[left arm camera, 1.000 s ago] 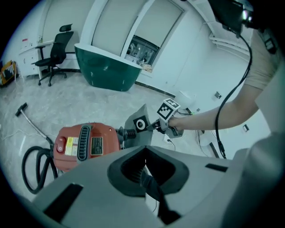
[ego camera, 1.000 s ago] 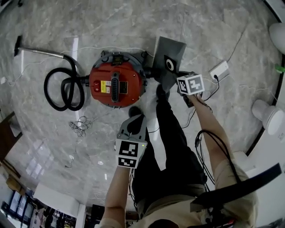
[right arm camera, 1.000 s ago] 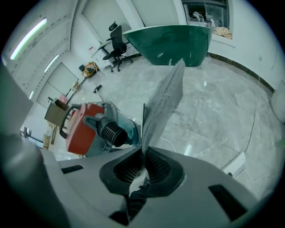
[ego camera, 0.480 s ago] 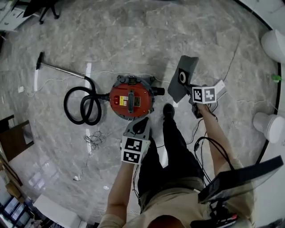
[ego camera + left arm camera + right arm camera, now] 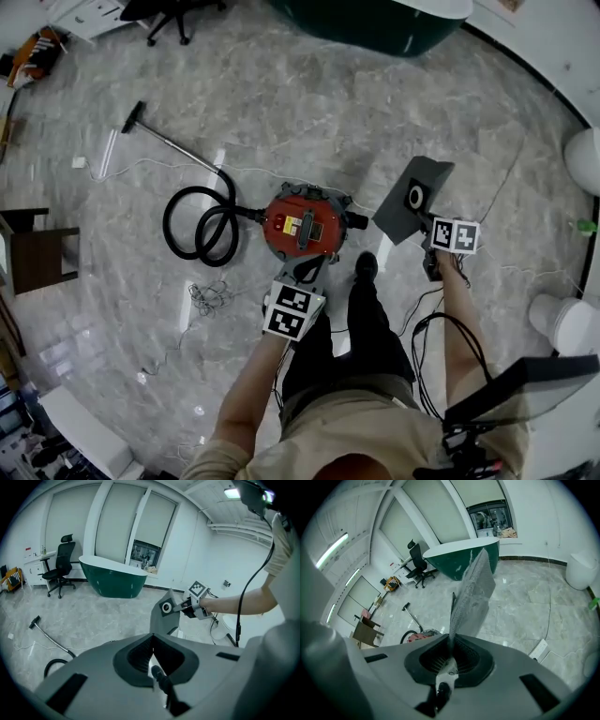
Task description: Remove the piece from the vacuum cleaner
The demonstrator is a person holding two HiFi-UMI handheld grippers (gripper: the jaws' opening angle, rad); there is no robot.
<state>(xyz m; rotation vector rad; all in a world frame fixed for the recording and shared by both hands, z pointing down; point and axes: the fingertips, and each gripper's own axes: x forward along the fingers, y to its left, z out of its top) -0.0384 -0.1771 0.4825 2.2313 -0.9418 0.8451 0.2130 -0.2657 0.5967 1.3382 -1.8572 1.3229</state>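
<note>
Two things belong to this task. The larger is the red vacuum cleaner (image 5: 302, 225), which stands on the marble floor (image 5: 309, 103) in front of my feet. The smaller is the flat grey piece (image 5: 412, 208) with a round hole. The piece is off the machine, up in the air at its right side and apart from it. My right gripper (image 5: 428, 233) is clenched on its lower edge, so the piece rises straight out of the jaws. My left gripper (image 5: 307, 268) hangs over the near side of the vacuum cleaner, jaws pressed together with nothing between them.

Far behind stands a green bathtub (image 5: 375, 21), and beside it a black office chair (image 5: 173, 11). The black hose (image 5: 200, 225) lies coiled left of the machine, with its metal wand (image 5: 173, 145) stretched out on the floor. A white power strip (image 5: 539, 649) lies below my right gripper. Nothing stands between piece and machine.

Compared with one second ago, both grippers are higher. The piece was then close against the machine's right side and is now clear of it.
</note>
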